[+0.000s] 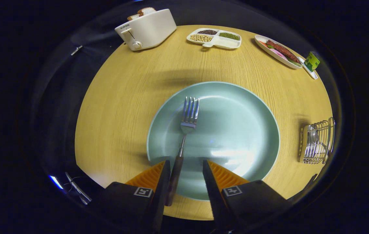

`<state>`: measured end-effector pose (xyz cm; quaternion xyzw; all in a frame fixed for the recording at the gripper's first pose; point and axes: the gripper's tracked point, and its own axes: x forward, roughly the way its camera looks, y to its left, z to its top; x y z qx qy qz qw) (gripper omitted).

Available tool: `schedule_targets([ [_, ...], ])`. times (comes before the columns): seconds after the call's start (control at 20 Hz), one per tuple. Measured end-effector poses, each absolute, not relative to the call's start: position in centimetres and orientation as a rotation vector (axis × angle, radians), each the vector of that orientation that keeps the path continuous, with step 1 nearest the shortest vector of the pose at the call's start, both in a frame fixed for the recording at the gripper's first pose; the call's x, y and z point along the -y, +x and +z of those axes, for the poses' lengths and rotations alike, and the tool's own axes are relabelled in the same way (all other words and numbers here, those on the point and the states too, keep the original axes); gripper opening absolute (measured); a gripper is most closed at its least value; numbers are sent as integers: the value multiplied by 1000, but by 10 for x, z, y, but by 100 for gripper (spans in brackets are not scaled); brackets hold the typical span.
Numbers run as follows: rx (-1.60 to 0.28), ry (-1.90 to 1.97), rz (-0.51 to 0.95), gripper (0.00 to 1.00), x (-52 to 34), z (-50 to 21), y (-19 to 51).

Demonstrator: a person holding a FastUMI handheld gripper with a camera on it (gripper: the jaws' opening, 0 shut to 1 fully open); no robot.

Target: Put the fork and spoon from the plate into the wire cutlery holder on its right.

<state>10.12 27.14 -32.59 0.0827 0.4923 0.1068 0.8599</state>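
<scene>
While the fork lies lengthwise on the plate, tines pointing away, the gripper stands released. Its handle sits between the fingers, hard by the left one.

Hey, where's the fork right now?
The metal fork lies on the pale green round plate, its dark handle between the open tongs, close against the left finger.

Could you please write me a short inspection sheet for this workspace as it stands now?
Surface: round light wooden table.
Job's things: silver metal fork on pale green round plate, handle between the fingers; wire cutlery holder right of it, spoon-like piece inside.
Clutter: white toaster, white divided bean dish, oval food dish.
Grippers: tool open, fingers astride the handle.
Cables: nothing seen.
Surroundings: dark.
</scene>
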Motion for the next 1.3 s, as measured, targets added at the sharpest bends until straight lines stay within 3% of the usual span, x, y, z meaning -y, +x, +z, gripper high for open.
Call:
schedule_targets([
  [0.2, -1050, 133, 214, 16, -268, -335, 102],
  [0.3, -1052, 125, 269, 8, -269, -333, 100],
  [0.8, -959, 205, 433, 8, -226, -275, 86],
  [1.3, -1019, 17, 405, 8, -40, -206, 41],
])
